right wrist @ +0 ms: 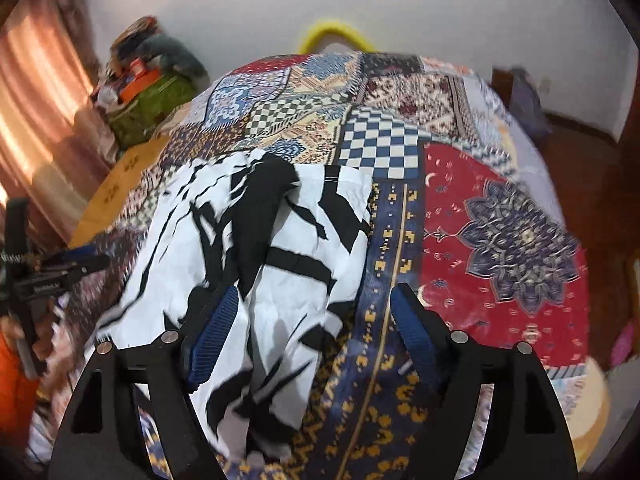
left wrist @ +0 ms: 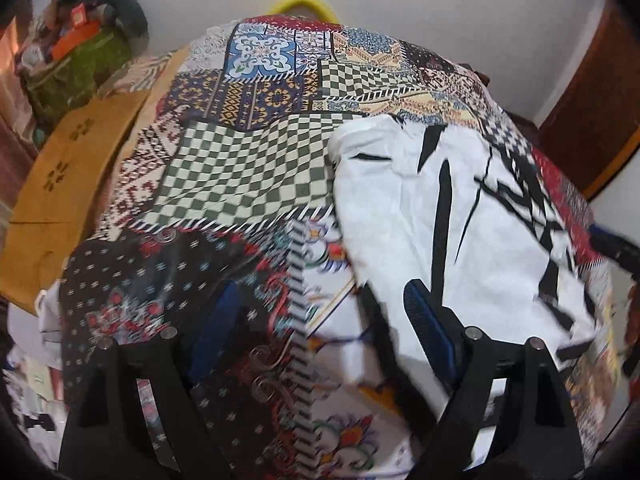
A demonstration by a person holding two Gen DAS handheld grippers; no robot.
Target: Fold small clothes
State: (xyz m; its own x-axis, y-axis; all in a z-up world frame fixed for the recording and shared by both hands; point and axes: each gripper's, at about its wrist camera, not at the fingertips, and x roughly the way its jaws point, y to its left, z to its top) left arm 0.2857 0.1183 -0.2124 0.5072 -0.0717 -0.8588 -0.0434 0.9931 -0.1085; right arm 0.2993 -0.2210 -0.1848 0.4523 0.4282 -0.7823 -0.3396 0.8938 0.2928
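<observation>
A white garment with black streaks (left wrist: 440,208) lies crumpled on the patchwork bedspread (left wrist: 240,168). My left gripper (left wrist: 320,320) hovers over its near left edge, jaws wide apart. Its right fingertip (left wrist: 424,320) is above the cloth, and nothing is gripped. In the right wrist view the same garment (right wrist: 260,240) spreads across the left half of the bedspread (right wrist: 500,220). My right gripper (right wrist: 314,330) is open over the garment's near right part. Cloth lies between the jaws, but the pads (right wrist: 216,328) do not press on it. The left gripper (right wrist: 60,264) shows at that view's left edge.
A mustard-yellow panel (left wrist: 68,176) lies beside the bed on the left. Behind it is a green bag (left wrist: 76,72) piled with things. A yellow ring (right wrist: 336,34) peeks over the bed's far edge. A pink curtain (right wrist: 36,112) hangs on the left, and dark wooden furniture (left wrist: 592,108) stands on the right.
</observation>
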